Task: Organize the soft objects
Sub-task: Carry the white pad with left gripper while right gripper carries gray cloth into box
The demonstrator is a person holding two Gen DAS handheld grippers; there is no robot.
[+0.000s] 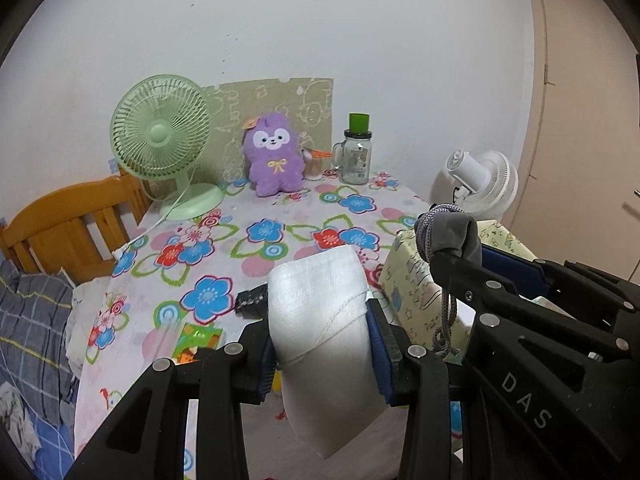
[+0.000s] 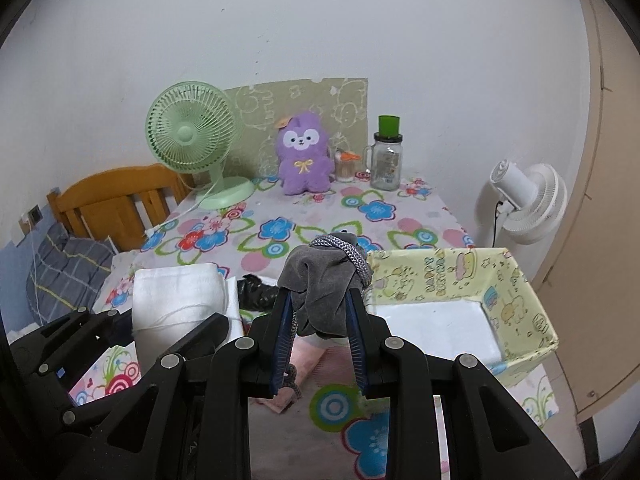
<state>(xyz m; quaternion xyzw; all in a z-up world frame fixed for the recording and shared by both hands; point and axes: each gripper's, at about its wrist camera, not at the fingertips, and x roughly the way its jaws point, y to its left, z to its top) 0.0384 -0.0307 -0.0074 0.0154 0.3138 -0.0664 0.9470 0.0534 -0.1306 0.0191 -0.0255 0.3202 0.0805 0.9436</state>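
Left gripper (image 1: pixel 320 356): I see its fingers (image 1: pixel 378 344) clenched on a white cloth roll (image 1: pixel 320 312), held above the near part of the desk (image 1: pixel 280 216); a loose thread crosses the roll.
Right gripper (image 2: pixel 320 332): its fingers (image 2: pixel 285 332) are grasping a grey cloth (image 2: pixel 320 292) with a grey cord (image 2: pixel 352 256) wound over its top; one cord end hangs down between the fingers.
Grippers together: side by side, the roll left of the grey cloth, apart.
Box (image 2: pixel 516 280): yellow patterned, open on top, white inside, on the desk's right near side, just right of the grey cloth.
Black item (image 2: pixel 256 292): lies on the desk between roll and grey cloth; I cannot tell what it is.
Far edge: green fan (image 1: pixel 160 140) at left, purple plush (image 1: pixel 274 152) in the middle, jar (image 1: pixel 356 156) to its right.
White fan (image 2: pixel 528 200): beyond the desk's right edge.
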